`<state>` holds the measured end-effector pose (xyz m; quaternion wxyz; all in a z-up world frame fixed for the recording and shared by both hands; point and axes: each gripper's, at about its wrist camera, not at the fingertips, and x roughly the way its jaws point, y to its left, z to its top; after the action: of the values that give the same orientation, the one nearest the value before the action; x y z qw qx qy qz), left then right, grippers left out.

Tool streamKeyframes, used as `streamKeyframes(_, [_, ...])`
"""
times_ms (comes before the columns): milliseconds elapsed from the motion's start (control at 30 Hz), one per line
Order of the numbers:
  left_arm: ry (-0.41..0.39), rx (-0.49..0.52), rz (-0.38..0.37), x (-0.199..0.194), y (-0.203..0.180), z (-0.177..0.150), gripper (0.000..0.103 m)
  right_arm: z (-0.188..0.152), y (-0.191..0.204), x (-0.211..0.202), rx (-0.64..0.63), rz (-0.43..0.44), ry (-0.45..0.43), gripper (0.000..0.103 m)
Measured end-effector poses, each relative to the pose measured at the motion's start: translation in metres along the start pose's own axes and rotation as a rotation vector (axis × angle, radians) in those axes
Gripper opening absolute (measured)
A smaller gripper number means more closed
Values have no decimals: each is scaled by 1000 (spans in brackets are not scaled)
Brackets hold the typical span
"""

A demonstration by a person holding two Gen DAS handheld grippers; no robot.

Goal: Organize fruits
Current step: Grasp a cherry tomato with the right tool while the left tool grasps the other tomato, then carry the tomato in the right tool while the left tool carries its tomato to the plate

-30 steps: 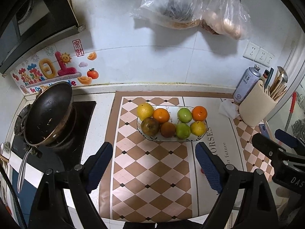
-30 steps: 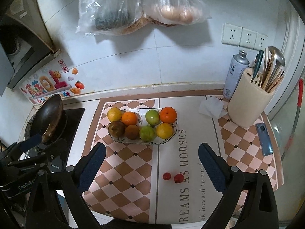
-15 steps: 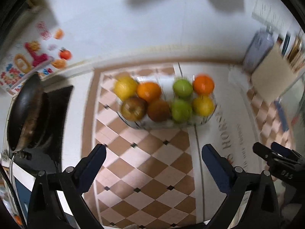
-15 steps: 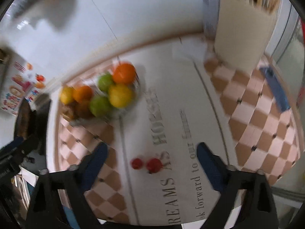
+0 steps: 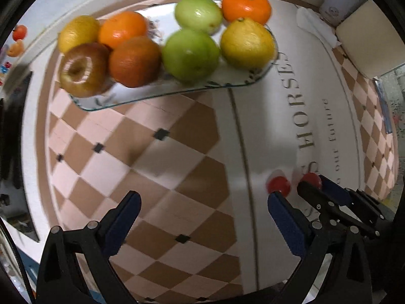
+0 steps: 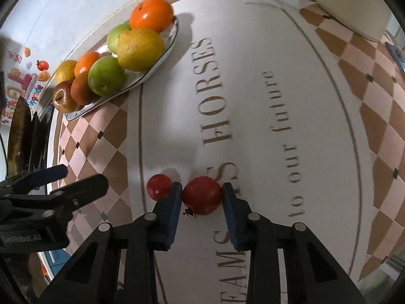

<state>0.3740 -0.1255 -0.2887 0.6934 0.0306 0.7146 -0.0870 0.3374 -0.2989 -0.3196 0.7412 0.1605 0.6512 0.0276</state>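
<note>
My right gripper (image 6: 202, 197) points down at the mat and is shut on a small red fruit (image 6: 202, 198), with both blue pads pressed against its sides. A second small red fruit (image 6: 159, 187) lies on the mat just left of the left finger. In the left wrist view that loose fruit (image 5: 278, 186) sits by my left gripper's right fingertip. My left gripper (image 5: 205, 215) hangs wide open over the checkered mat with nothing between its fingers. A glass plate (image 5: 152, 93) behind holds oranges, green apples, yellow citrus and a brownish apple.
A cream utensil holder (image 5: 367, 40) and a crumpled tissue (image 5: 316, 25) stand at the back right. A dark pan (image 6: 17, 136) on the stove lies at the left. A phone (image 5: 382, 106) rests near the right edge of the patterned mat (image 6: 278, 101).
Both grippers have dropped low over the mat. The right gripper's jaws went from wide open to shut on one of the two red fruits. The left gripper stayed open.
</note>
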Motion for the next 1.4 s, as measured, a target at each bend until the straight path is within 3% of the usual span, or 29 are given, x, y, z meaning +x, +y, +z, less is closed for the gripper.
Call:
streamKeyframes(133, [3,30,-69,3,-17,-2,91,-5,-20,-19,46,-12,-36,35])
streamKeyframes(233, [2,71,-90,6,-36,-4,90,-6,-36,-30,78,-22,-46,35])
streamKeyframes(367, [24,124,-103,16,-59,-3,68,-9,-48,-36,100,-39,-45,35])
streamKeyframes(500, [41,163,-99,28,-73,-2,58,-10,-53,-39,115,-37,-47,35])
streamKeyframes(667, [43,201,-86,36,-89,-4,31,-8,-51,-40,119,-36,-56,35])
streamKeyframes(800, [32,200,-89,37,-92,-6,23,-4,-51,-44,116,-30,-65,35])
streamKeyframes(833, [48,207,-124,36,-90,-6,23,-3,-50,-45,115,-28,-68,35])
streamKeyframes(967, [26,137,-154,24,-68,-4,23,6,-42,-49,99,-11,-87,35])
streamKeyframes(1067, [-25,68,-170,1,-43,2,23,17,-28,-46,75,24,-100,35])
streamKeyframes(1267, [-127,-121,-197,-40,39,23,23,47,25,-33,-9,127,-131,35])
streamKeyframes(1400, [-169,-247,-209,-50,86,37,23,67,66,-15,-52,247,-140,35])
